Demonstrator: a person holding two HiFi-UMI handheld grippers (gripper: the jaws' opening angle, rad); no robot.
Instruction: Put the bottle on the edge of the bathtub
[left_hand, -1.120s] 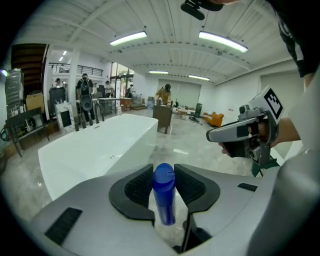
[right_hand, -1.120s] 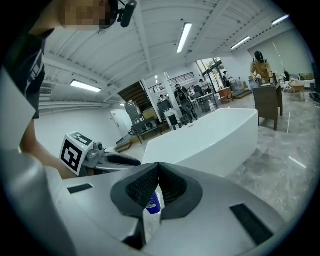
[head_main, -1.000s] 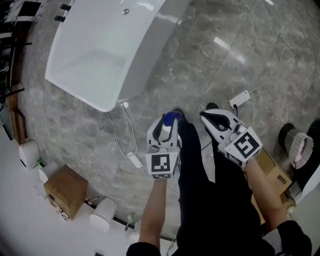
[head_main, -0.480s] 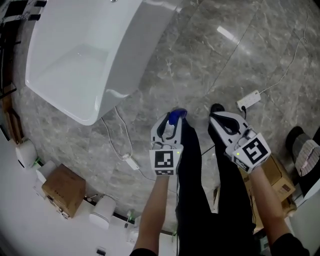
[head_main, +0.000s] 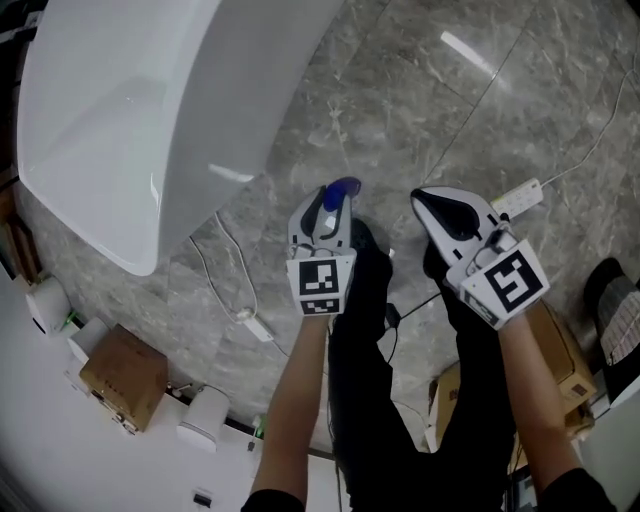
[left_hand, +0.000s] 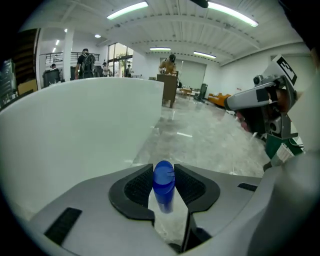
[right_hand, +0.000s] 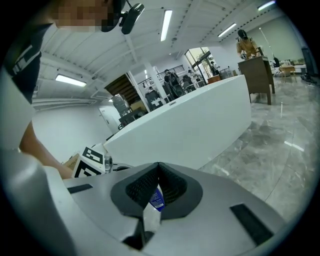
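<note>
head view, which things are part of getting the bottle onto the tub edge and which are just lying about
Part of the job: bottle, left gripper shut on it, bathtub.
Lying about: cardboard box, power strip, plug on a cable.

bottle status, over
Left gripper shut on bottle. Right gripper shut. Held short of bathtub, not on edge yet. Nothing seen in the way.

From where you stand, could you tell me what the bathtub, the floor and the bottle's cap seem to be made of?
Bathtub: glossy white, likely acrylic or ceramic; it mirrors the lights.
Floor: polished grey veined stone or stone-look tile; seams and glare show.
Bottle cap: smooth blue, probably plastic; slight sheen.
</note>
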